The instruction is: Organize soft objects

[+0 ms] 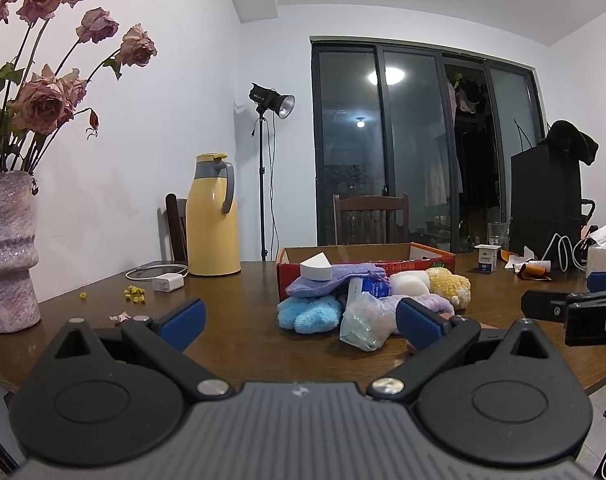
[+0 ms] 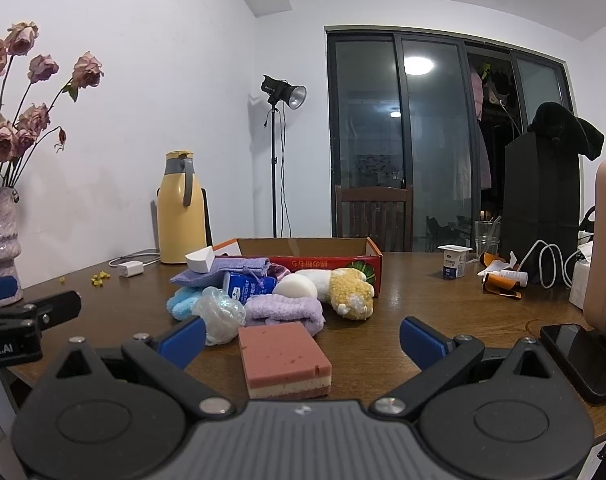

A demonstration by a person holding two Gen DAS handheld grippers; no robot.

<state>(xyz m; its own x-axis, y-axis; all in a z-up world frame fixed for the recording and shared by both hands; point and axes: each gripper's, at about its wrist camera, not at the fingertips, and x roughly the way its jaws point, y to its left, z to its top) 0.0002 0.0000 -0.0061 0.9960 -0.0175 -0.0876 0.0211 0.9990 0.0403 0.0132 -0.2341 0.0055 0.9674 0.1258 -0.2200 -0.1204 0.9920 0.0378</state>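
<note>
Hovering: left hand-held gripper point(image 1: 299, 322) and right hand-held gripper point(image 2: 303, 338), both spread wide, holding nothing
Nearest: pink sponge point(image 2: 283, 358) on desk point(image 2: 423, 300), between right fingers
Pile: socks, plush toy point(image 2: 349, 290), bubble wrap point(image 2: 219, 314) heaped before box
Box: cardboard box point(image 2: 303, 250) looks nearly empty
Progress: barely started; all left

One box point(image 2: 323, 258), one pink sponge point(image 2: 283, 356), one white wedge point(image 2: 201, 261), two purple cloths point(image 2: 223, 270), one blue sock point(image 1: 309, 312), one yellow plush point(image 2: 349, 290), one jug point(image 2: 181, 208), one vase point(image 1: 7, 248), one cup point(image 2: 454, 261), one phone point(image 2: 583, 358).
</note>
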